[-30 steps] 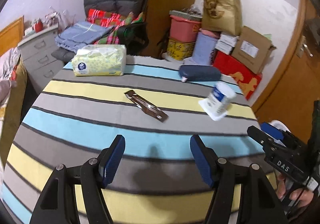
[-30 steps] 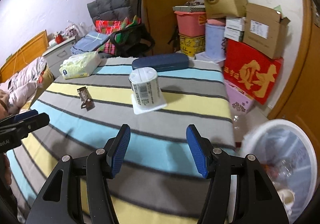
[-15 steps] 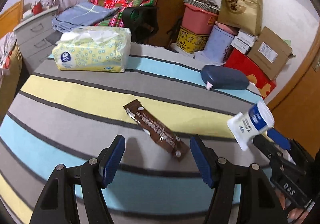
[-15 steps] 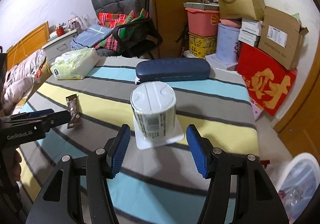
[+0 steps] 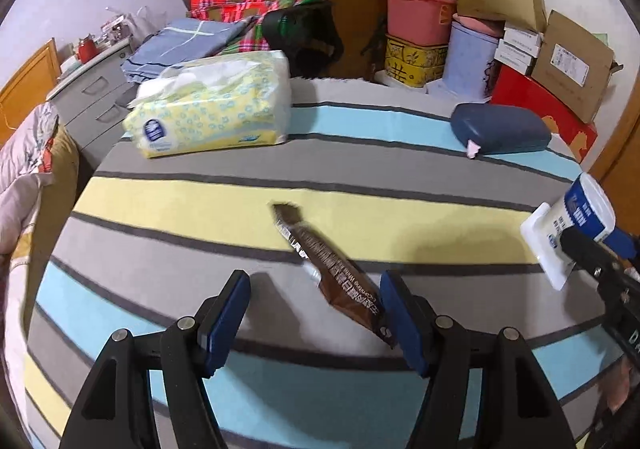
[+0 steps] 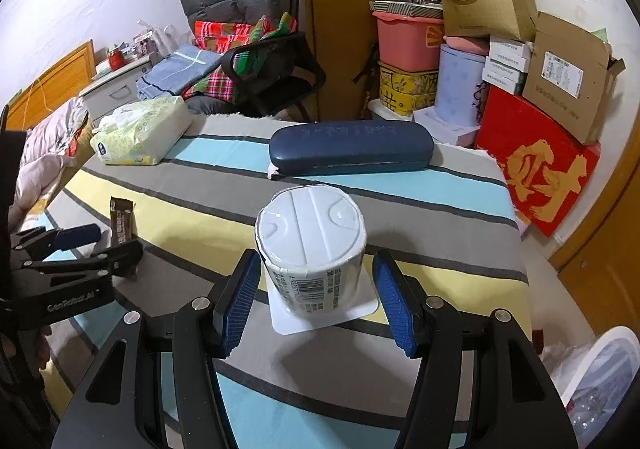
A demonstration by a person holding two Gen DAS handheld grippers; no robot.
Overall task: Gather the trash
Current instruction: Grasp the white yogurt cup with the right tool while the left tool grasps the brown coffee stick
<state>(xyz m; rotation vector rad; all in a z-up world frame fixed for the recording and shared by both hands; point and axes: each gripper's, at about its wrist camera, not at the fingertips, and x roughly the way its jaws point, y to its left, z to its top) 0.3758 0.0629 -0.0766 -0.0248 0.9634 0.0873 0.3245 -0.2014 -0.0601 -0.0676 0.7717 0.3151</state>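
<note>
Both grippers are down over the striped worktop [image 5: 168,193]. The left gripper [image 5: 316,313] has its jaws spread, and the brown wrapper [image 5: 332,273] lies flat in the lower centre of the left wrist view, its near end reaching in between the blue pads and running right up to the right-hand pad; whether it touches that pad I can't tell, and nothing is gripped. Over on the right wrist view, the right gripper [image 6: 316,301] straddles the white cup [image 6: 314,249], which stands upside down on its square lid, bottom centre of frame. The pads flank it on both sides with a sliver of gap showing, so released, not clamped. Behind the cup sits a dark blue case [image 6: 352,147], and a tissue pack [image 6: 140,129] rests at the left of frame. At the lower right edge, off the worktop, a white bin [image 6: 600,381] with a clear liner.
</note>
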